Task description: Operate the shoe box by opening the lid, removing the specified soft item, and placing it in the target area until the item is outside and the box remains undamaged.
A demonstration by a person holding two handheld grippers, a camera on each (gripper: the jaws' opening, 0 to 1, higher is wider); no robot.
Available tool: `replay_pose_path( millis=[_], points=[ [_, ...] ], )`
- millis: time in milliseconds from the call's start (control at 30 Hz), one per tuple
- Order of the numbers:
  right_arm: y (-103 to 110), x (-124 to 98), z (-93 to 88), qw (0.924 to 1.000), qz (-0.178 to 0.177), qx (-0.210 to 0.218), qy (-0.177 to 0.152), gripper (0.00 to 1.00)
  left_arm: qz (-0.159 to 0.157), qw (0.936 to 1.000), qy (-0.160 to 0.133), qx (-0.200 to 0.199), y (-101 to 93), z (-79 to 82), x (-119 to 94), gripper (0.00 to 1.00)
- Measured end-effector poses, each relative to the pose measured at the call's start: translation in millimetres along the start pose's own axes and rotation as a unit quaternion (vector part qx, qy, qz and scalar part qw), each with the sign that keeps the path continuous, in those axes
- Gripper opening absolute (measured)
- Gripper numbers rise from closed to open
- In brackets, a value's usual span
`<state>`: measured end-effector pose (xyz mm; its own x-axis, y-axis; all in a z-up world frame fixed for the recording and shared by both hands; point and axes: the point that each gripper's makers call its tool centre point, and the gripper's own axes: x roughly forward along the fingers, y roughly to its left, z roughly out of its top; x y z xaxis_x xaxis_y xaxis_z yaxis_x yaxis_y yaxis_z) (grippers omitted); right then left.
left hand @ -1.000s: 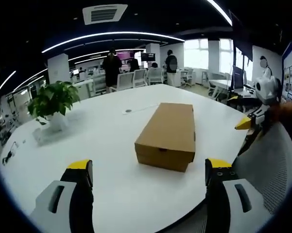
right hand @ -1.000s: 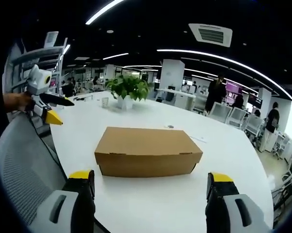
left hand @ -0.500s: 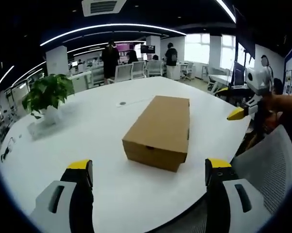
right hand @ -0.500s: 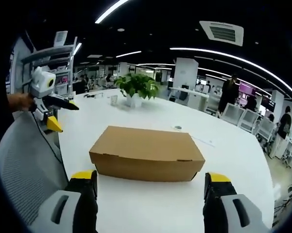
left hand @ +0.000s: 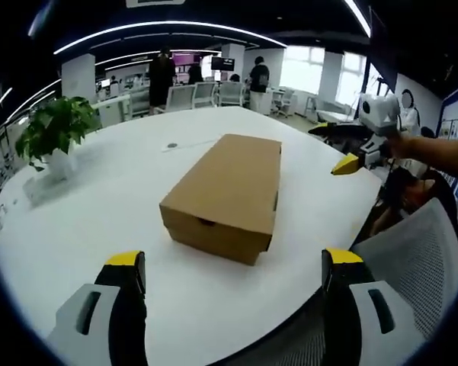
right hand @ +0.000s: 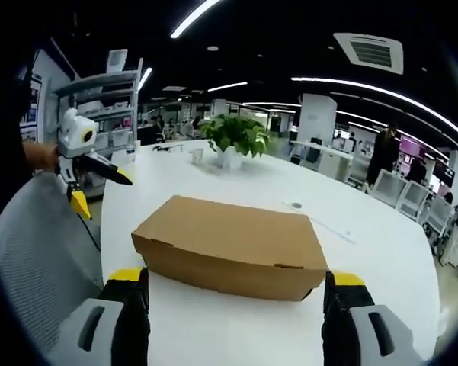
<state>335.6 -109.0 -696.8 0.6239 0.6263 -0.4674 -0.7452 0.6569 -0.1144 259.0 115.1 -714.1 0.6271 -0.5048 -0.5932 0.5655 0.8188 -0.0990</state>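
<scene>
Both cams closer to shoe box (left hand: 225, 193) vs 1 s ago; box fills more of each view. We hold left gripper (left hand: 232, 286) and right gripper (right hand: 234, 301) w/ jaws wide apart, nothing between. Box sits lid-down-closed on white table (left hand: 99, 221), mid-table, potted plant (left hand: 49, 137) well apart. We judge cardboard light, thin (creases easily), so lift lid at front lip near tab slots, gentle. Soft item inside presumably, unseen.
</scene>
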Motion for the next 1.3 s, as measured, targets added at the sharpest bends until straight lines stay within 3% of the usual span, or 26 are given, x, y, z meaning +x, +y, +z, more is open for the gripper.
replay_pose_path(
  millis=[267,500,700,867,1000,1067,1167,1300],
  points=[
    [-14,16,-7.6,0.9988,0.025,-0.033,0.028,0.91,-0.024,0.9992,0.031,0.005,-15.4,-8.9,20,0.97],
    [-28,28,-13.3,0.9970,0.042,-0.050,0.041,0.92,-0.015,0.9997,0.007,-0.015,-16.8,2.3,30,0.90],
    [-42,37,-16.7,0.9970,0.052,-0.034,0.045,0.92,-0.008,0.9996,-0.001,-0.027,-12.7,9.5,38,0.82],
    [-51,46,-19.6,0.9970,0.059,-0.019,0.048,0.91,-0.006,0.9991,0.013,-0.041,-13.0,1.4,47,0.81],
    [-57,54,-24.1,0.9968,0.060,-0.007,0.052,0.87,-0.005,0.9989,0.012,-0.046,-16.1,1.3,55,0.79],
    [-61,58,-28.0,0.9967,0.054,-0.006,0.061,0.84,-0.007,0.9974,-0.004,-0.072,-17.3,5.9,60,0.77],
    [-65,64,-29.2,0.9967,0.050,-0.003,0.063,0.76,0.008,0.9981,0.003,-0.061,-13.7,3.1,66,0.77],
    [-66,69,-30.9,0.9963,0.054,0.010,0.065,0.75,0.011,0.9981,0.002,-0.061,-13.5,4.2,70,0.75]
  ],
)
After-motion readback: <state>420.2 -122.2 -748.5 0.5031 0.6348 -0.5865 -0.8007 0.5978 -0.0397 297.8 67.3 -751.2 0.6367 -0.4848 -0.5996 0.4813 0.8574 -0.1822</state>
